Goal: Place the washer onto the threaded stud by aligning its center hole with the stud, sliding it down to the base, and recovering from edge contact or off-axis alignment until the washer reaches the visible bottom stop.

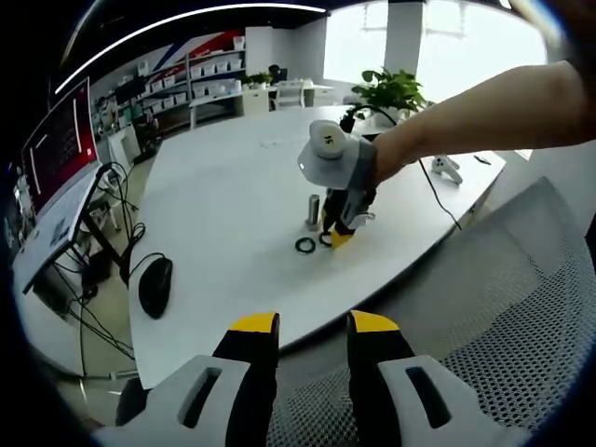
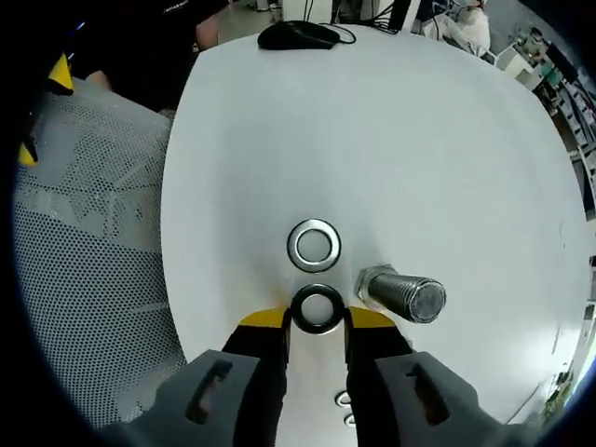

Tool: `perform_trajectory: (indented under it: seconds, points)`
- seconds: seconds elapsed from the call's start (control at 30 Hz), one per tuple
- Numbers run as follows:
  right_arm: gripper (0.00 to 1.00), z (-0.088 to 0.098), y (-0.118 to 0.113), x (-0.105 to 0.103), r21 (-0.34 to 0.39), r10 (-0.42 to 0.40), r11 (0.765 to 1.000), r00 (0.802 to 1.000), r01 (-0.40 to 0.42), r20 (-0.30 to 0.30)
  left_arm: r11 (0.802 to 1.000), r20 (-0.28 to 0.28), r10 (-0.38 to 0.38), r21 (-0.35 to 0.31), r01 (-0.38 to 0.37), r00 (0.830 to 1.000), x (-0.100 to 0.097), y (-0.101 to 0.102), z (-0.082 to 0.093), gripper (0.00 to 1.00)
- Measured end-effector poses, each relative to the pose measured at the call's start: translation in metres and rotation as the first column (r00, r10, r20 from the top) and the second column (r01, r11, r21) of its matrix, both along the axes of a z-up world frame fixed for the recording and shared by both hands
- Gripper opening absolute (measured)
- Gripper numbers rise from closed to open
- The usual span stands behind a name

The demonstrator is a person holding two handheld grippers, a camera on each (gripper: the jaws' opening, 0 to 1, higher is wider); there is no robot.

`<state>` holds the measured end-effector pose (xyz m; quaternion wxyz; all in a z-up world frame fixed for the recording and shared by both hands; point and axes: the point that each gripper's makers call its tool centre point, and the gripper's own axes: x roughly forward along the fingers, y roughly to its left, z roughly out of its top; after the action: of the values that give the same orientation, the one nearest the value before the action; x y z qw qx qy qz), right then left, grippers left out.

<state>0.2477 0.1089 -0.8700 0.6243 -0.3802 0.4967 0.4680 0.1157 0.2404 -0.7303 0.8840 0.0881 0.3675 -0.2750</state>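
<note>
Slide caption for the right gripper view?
Right tongs straddle a dark washer beside the threaded stud; second washer lies ahead.

So I've got two washers lying flat on the white table: a dark washer (image 2: 317,309) low in the right gripper view's center, and a shinier silver washer (image 2: 314,245) just above it. The threaded stud (image 2: 402,294) stands upright just right of the dark one, hex base down.

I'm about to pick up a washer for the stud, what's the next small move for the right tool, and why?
Probably close the right tool on the dark washer: it lies flat on the table between the open yellow tips, beside the threaded stud. The silver washer lies farther off.
</note>
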Motion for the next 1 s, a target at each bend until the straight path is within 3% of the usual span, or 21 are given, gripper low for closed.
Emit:
perform_trajectory:
  seconds: [0.33,0.7,1.0]
  points:
    - [0.23,0.003,-0.004,-0.003,-0.022,0.017,1.000,1.000,-0.017,-0.011,1.000,-0.001,-0.002,0.001,0.002,1.000,0.000,0.000,0.000,0.27]
    - [0.23,0.030,-0.006,0.001,0.016,-0.003,1.000,1.000,0.004,-0.028,1.000,-0.001,-0.007,0.000,0.007,1.000,0.000,0.000,0.000,0.27]
    - [0.23,0.046,-0.006,0.000,0.015,0.040,0.999,0.999,-0.040,-0.015,1.000,0.001,-0.008,-0.001,0.008,1.000,0.000,-0.001,0.000,0.27]
